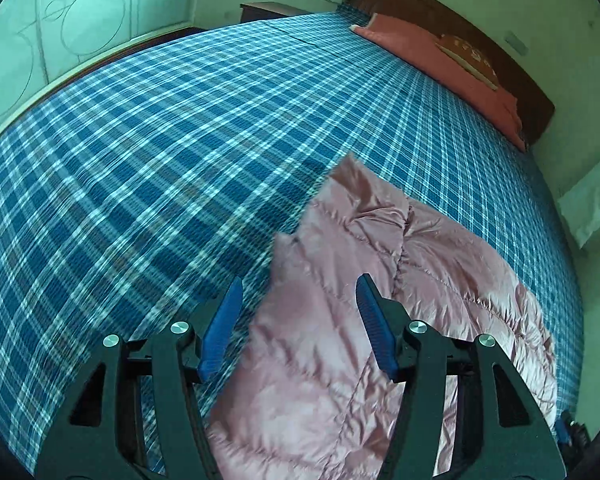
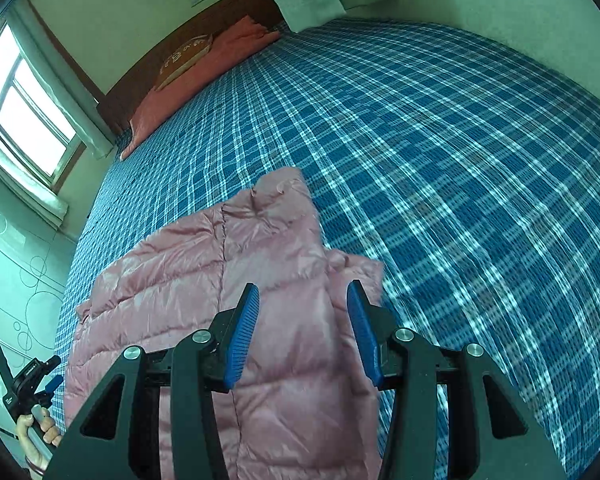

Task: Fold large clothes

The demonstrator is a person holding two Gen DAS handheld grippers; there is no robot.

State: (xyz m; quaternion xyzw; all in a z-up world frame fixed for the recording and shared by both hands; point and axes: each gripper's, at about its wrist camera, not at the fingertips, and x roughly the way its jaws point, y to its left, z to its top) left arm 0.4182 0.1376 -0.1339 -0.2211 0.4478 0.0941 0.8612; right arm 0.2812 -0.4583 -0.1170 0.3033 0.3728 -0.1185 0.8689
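Observation:
A pink quilted puffer jacket [image 1: 340,312] lies spread on the blue plaid bed [image 1: 160,160]. It also shows in the right wrist view [image 2: 228,280], with the bed [image 2: 460,160] around it. My left gripper [image 1: 300,284] is open and empty, hovering above the jacket's left edge. My right gripper [image 2: 303,292] is open and empty, hovering above the jacket's right part. The left gripper also shows in the right wrist view [image 2: 32,384] at the bottom left, held by a hand.
A red pillow [image 1: 452,68] and a patterned cushion [image 1: 468,56] lie along the wooden headboard [image 1: 480,40]. A window [image 2: 28,112] is at the left in the right wrist view. A wardrobe [image 1: 60,32] stands past the bed's far side.

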